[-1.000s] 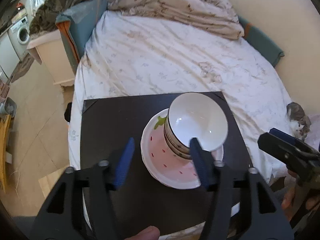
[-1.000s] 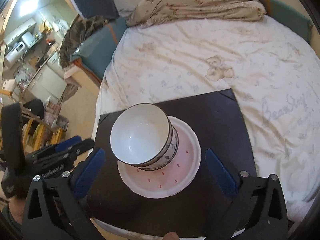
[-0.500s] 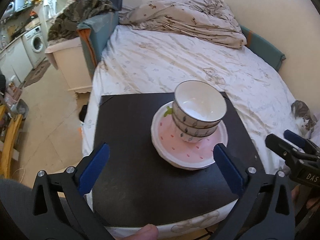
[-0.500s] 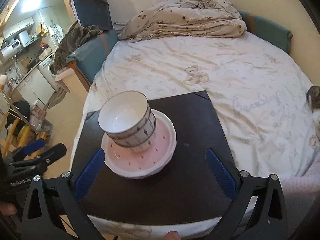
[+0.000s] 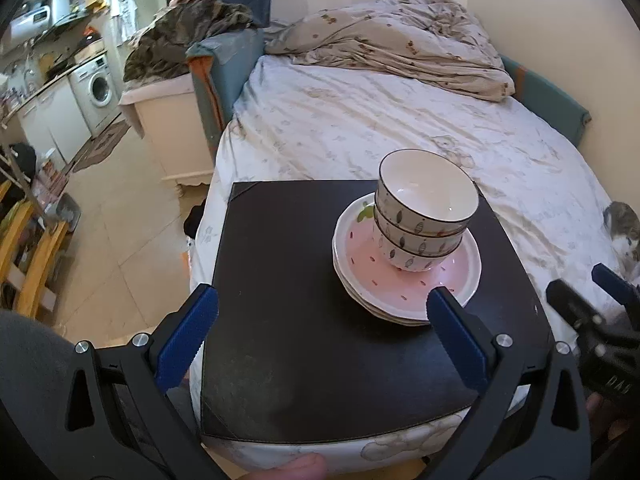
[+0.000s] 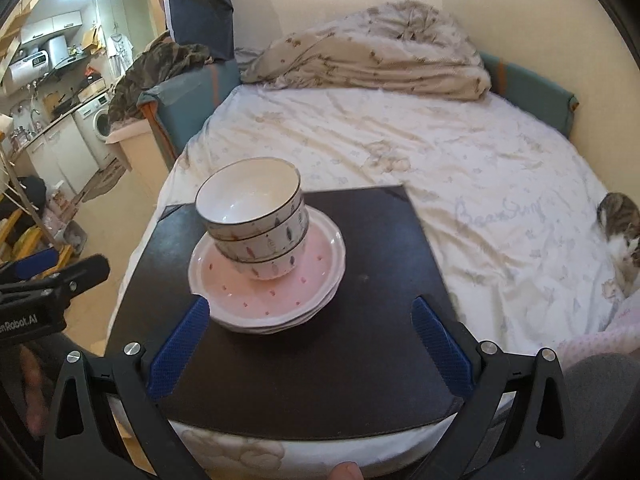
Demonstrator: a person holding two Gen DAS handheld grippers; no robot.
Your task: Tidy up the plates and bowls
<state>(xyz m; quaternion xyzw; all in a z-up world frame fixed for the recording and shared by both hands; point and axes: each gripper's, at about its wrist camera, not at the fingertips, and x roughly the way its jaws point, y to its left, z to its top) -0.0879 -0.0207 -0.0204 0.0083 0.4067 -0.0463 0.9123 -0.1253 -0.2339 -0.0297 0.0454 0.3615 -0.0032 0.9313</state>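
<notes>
A stack of white bowls with leaf prints (image 5: 424,216) (image 6: 256,220) sits on a stack of pink strawberry plates (image 5: 404,280) (image 6: 264,288). The plates rest on a black board (image 5: 320,360) (image 6: 360,360) laid on the bed's near end. My left gripper (image 5: 320,312) is open, pulled back from the dishes, with nothing between its blue pads. My right gripper (image 6: 310,320) is open too, near the plates' front rim but apart from them. Each gripper shows at the edge of the other's view.
The bed (image 5: 380,128) with a rumpled duvet (image 5: 392,44) stretches behind the board. A cat (image 6: 620,232) lies at the bed's right edge. A white cabinet (image 5: 168,120) and a kitchen area with a washing machine (image 5: 98,88) stand to the left.
My left gripper opened off the bowl stack and both grippers drew back toward me, so the dishes look smaller and farther away. The stack stays put on the plates.
</notes>
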